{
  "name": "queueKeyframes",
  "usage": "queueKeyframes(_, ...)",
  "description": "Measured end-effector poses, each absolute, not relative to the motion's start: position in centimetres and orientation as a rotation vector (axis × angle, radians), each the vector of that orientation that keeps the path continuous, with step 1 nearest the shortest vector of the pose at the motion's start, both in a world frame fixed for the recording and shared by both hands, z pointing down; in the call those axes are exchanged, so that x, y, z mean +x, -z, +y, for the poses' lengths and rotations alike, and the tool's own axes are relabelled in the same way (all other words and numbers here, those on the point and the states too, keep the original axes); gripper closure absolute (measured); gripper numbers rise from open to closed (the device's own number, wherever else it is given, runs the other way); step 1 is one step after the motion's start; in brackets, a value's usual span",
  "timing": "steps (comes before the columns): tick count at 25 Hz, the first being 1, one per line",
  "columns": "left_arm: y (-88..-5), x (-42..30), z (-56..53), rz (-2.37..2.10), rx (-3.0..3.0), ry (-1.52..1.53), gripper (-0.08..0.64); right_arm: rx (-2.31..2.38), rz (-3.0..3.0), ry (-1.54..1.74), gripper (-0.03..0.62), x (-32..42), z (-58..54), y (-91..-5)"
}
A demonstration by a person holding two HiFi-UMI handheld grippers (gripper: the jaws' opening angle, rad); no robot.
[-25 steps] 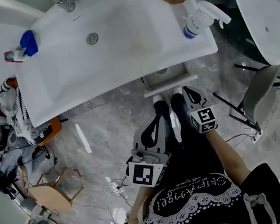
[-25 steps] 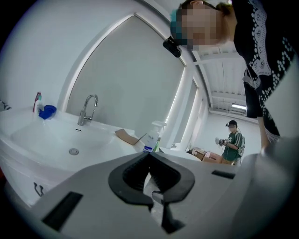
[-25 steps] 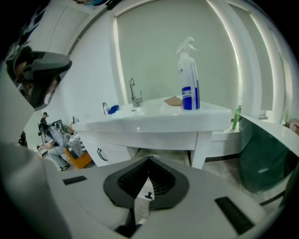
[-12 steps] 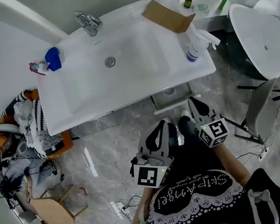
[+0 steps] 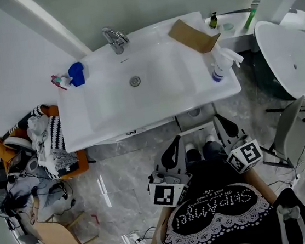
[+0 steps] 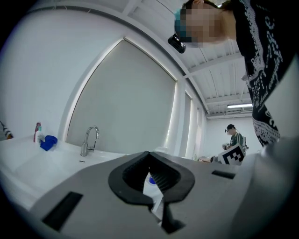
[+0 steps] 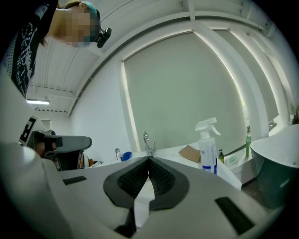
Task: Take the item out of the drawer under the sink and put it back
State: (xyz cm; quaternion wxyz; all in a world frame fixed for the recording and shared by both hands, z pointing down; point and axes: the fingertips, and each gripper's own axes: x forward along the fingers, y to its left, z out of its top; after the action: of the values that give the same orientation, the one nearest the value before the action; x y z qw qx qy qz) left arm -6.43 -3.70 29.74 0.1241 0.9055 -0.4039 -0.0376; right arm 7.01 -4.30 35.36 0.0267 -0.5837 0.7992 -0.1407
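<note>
The white sink (image 5: 137, 90) with its chrome faucet (image 5: 113, 39) fills the upper middle of the head view. Under the counter's right end a small pale drawer (image 5: 195, 117) sticks out, and a small dark round thing shows in it. My left gripper (image 5: 171, 145) hangs low in front of my legs, short of the counter edge, shut and empty. My right gripper (image 5: 218, 120) points at the floor just right of the drawer, also shut with nothing between its fingers. The left gripper (image 6: 149, 154) and the right gripper (image 7: 149, 159) look upward over the counter, tips meeting.
A spray bottle (image 5: 218, 66), a cardboard piece (image 5: 192, 35) and a blue item (image 5: 76, 74) sit on the counter. A white tub (image 5: 290, 55) stands at the right. A chair piled with clothes (image 5: 45, 143), a wooden stool (image 5: 56, 235) and floor cables are at the left.
The head view has pulled back, so the sink and drawer sit lower in the picture and the wall behind shows. Both grippers stay shut and low in front of the body.
</note>
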Motion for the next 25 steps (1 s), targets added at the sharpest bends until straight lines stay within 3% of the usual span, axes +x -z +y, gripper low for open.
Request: queueKeyframes(25, -33.5, -6.2, -1.3, -1.134, 2.602, -0.024, 0.557, -1.632, 2.612, 0.285, 0.574, 3.5, -0.3, -33.0)
